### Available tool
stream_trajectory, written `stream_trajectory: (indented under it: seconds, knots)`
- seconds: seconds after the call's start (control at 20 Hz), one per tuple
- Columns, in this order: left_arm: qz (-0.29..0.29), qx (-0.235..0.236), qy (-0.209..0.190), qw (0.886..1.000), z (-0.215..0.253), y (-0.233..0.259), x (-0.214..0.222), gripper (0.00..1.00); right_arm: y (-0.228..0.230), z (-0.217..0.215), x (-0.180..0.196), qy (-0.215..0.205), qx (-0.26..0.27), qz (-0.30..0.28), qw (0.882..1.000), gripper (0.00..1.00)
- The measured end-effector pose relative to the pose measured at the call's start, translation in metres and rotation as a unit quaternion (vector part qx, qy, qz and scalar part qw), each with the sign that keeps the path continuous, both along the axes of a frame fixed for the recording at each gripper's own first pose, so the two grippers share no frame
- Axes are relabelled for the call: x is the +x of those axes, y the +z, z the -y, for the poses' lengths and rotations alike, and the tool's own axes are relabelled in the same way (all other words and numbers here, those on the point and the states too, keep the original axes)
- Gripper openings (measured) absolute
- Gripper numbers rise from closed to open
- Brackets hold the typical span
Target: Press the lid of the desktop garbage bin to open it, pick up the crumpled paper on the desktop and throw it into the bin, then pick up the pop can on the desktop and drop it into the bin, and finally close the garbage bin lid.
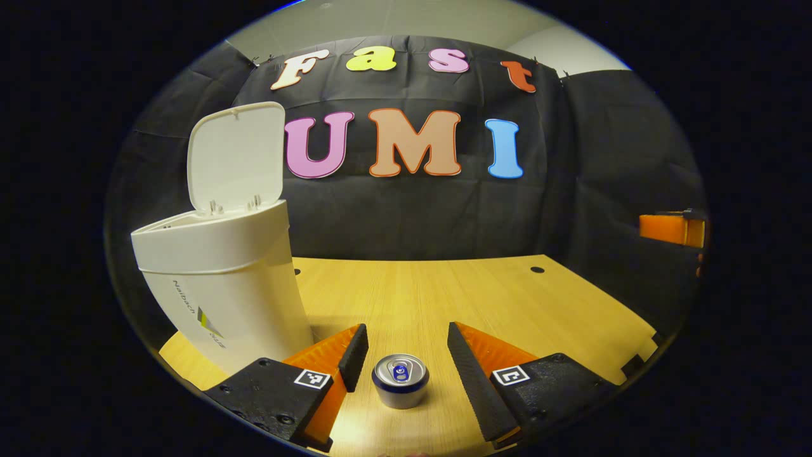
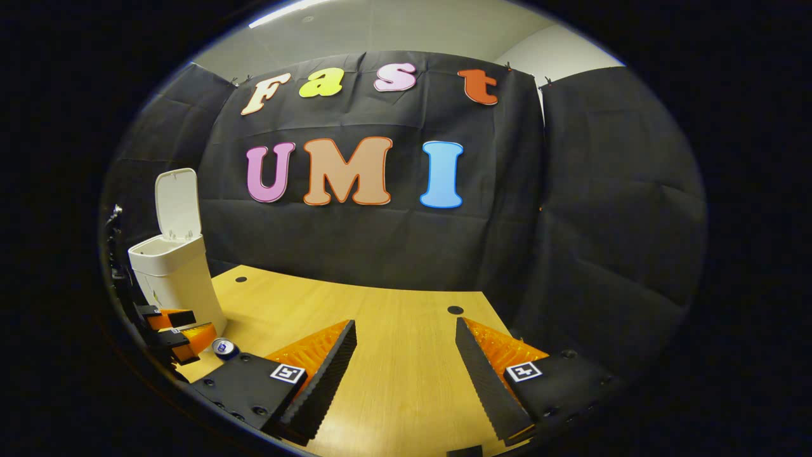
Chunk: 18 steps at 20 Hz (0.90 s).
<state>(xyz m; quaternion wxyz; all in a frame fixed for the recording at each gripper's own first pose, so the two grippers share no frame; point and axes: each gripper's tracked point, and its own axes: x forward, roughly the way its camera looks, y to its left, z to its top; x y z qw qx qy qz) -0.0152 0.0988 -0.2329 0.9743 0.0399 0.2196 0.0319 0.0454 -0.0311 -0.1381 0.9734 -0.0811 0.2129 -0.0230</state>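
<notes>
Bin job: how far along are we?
Done: the bin lid stands open, and no crumpled paper lies on the visible desktop, so it is probably already inside. In hand: the left gripper is open with the pop can upright between its fingers, not yet gripped. The right gripper is open over bare desktop. Left: grip the can, drop it in, close the lid.

A pale wooden worktop (image 2: 406,355) with small round dark holes (image 2: 455,310) stands against black cloth (image 2: 602,222) draped as the booth's wall. Above the cloth, a white ceiling (image 2: 393,32) carries a bright strip light (image 2: 285,14).
</notes>
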Motion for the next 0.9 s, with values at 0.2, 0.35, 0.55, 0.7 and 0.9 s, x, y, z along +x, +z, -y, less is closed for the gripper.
stream_trajectory:
  seconds: [0.2,0.35,0.55,0.7,0.9]
  knots:
    - [-0.032,-0.002,0.011,0.999,-0.001,-0.044,0.005,0.78,-0.002,0.009,-0.014,-0.007,-0.021,-0.012,1.000,0.98]
    - [-0.056,-0.006,0.018,0.998,-0.003,-0.071,-0.001,0.78,0.000,0.012,-0.020,-0.005,-0.038,-0.013,0.999,0.99]
    - [-0.087,-0.004,0.019,0.996,-0.003,-0.103,-0.008,0.81,-0.002,0.010,-0.027,0.002,-0.047,-0.018,0.999,0.99]
    - [-0.117,0.003,0.007,0.993,-0.003,-0.121,-0.013,0.81,-0.004,0.008,-0.029,0.009,-0.061,-0.016,0.998,0.99]
    - [-0.108,-0.015,-0.026,0.994,0.009,-0.092,-0.005,0.76,-0.006,0.001,-0.032,0.028,-0.060,-0.011,0.998,0.99]
